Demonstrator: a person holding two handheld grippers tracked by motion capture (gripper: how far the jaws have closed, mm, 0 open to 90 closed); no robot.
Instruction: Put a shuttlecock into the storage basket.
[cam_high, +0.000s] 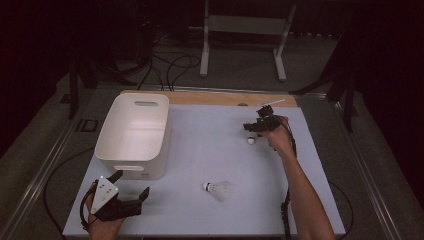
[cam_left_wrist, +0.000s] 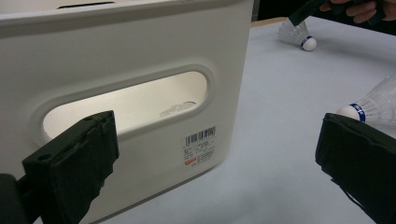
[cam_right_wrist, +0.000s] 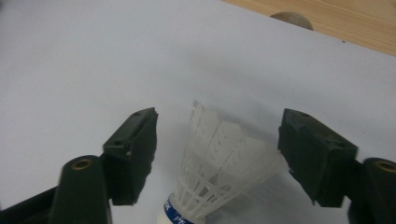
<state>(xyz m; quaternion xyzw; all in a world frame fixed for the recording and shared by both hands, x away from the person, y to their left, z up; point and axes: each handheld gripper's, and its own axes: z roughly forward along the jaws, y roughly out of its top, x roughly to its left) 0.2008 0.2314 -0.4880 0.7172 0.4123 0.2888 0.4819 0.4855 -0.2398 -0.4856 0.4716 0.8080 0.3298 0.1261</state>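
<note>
On the far right of the white table (cam_high: 200, 150), the right gripper (cam_right_wrist: 217, 149) has its jaws spread on either side of a white plastic shuttlecock (cam_right_wrist: 224, 163) with a blue-banded cork tip; the right jaw is at the edge of the flared skirt, the left jaw stands apart from it, so nothing is gripped. The left gripper (cam_high: 131, 186) rests at the near left with its jaws wide open and empty, just beside the near wall of a white rectangular plastic bin (cam_high: 132, 132) with slotted handles. A second white shuttlecock (cam_high: 217, 189) lies on its side near the table's middle, to the right of the left gripper
</note>
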